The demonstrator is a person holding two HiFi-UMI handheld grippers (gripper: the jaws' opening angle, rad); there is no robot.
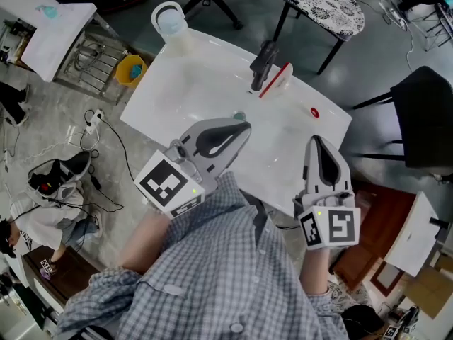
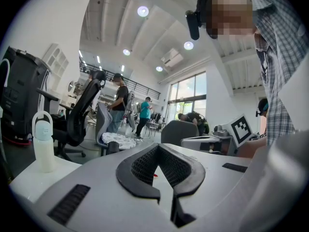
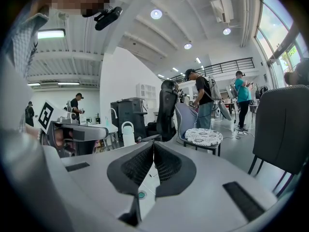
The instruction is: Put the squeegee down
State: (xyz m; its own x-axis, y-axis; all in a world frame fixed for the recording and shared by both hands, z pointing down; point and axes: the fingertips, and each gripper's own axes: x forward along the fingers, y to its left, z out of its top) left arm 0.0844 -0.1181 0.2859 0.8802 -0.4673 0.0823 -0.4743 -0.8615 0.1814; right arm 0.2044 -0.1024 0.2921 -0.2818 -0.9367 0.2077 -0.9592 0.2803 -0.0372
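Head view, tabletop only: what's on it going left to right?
Clear plastic bottle with loop handle → black-handled squeegee with red blade → small red round disc.

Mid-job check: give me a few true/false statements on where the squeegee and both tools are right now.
1. The squeegee lies on the white table. True.
2. The right tool grips the squeegee. False: its jaws are together with nothing between them, and the squeegee lies apart from it, farther across the table.
3. The left tool is shut and empty. True.
4. The bottle stands between the two tools. False: it stands at the table's far corner, well beyond the left tool.
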